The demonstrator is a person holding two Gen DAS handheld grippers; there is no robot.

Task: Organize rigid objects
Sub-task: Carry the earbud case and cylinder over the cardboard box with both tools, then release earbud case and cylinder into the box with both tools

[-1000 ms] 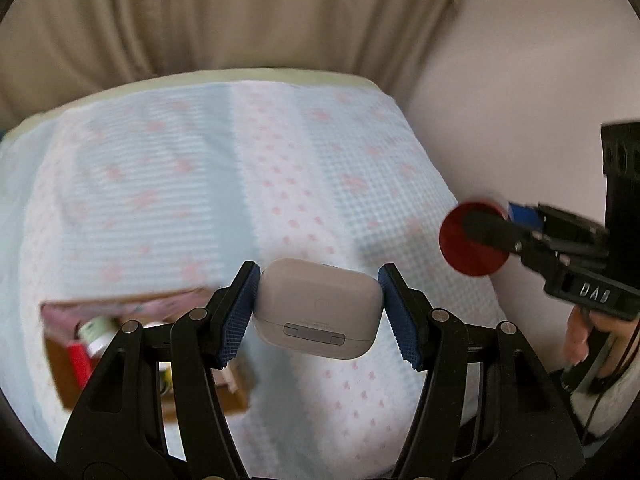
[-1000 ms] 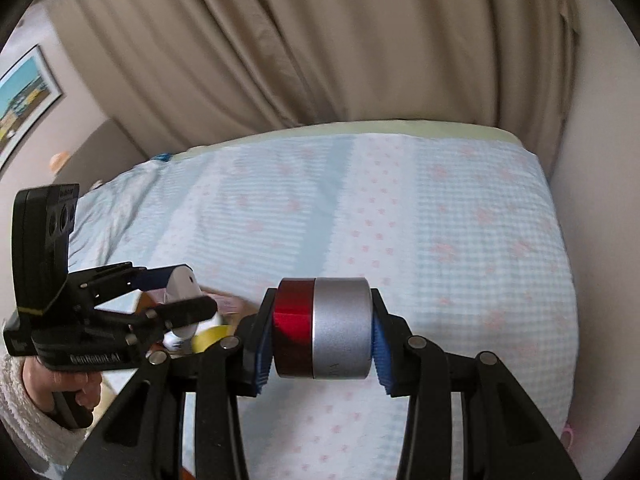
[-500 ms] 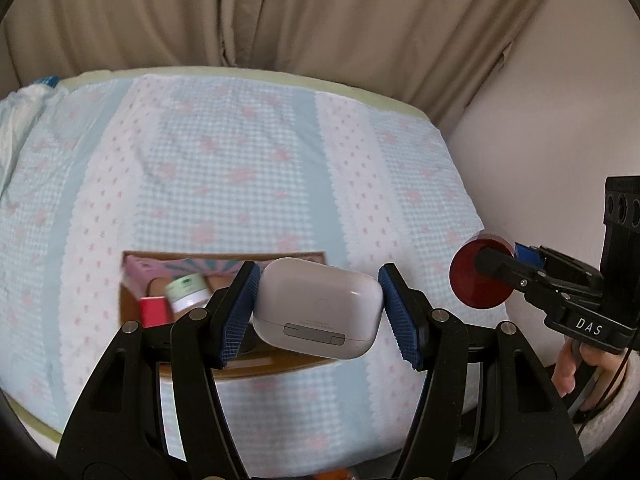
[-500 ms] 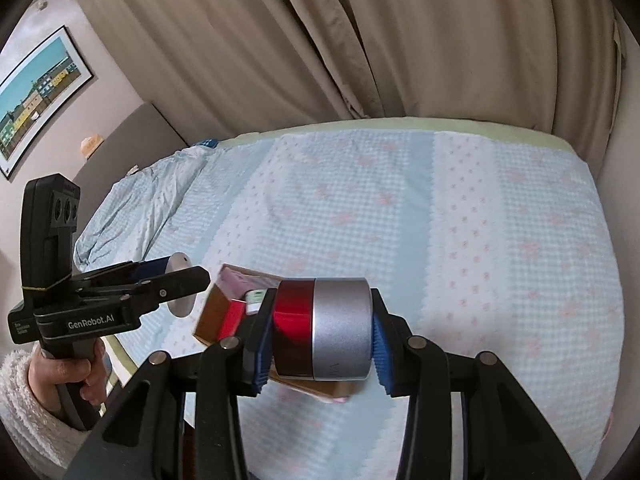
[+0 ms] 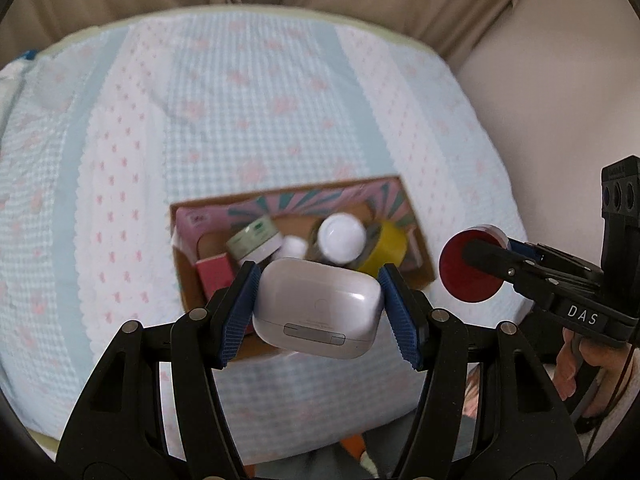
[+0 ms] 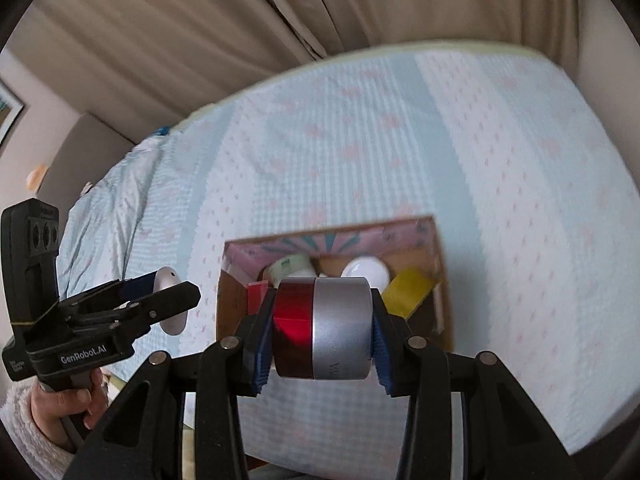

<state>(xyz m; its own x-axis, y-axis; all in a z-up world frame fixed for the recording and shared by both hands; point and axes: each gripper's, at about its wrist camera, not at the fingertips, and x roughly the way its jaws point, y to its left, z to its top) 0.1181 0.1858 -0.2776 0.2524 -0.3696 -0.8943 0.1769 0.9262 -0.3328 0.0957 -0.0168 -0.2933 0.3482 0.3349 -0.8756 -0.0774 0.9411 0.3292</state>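
A wide bed (image 5: 248,92) fills both views, spread with a pale blue and white quilt dotted pink, beige curtains (image 6: 224,12) hanging behind it. The right wrist view alone catches the rumpled far side of the bedding and a sliver of a framed picture (image 6: 10,118) on the wall at left; the left wrist view shows a bare cream wall (image 5: 560,92) instead.

On the quilt sits an open cardboard box (image 5: 188,292) with a pink patterned inner flap. From the left wrist camera its contents read clearly: a yellow tape roll (image 5: 386,242), a white round cap (image 5: 342,238), a green-labelled jar (image 5: 256,238) and a red box (image 5: 216,276). From the right wrist camera half of that is hidden behind the held load (only slivers of yellow, white and red peek out).

The left gripper (image 5: 318,306) is clamped on a white earbud case (image 5: 316,308), blue pads pressed to both ends, hanging over the near edge of the box. Seen from the right wrist view, that case shows only as a thin white edge between black fingers, beside the box's left wall.

The right gripper (image 6: 322,334) is squeezed on a red and silver cylinder (image 6: 322,330), held sideways over the box's near side. The left wrist view shows just its round red end, off to the right of the box.
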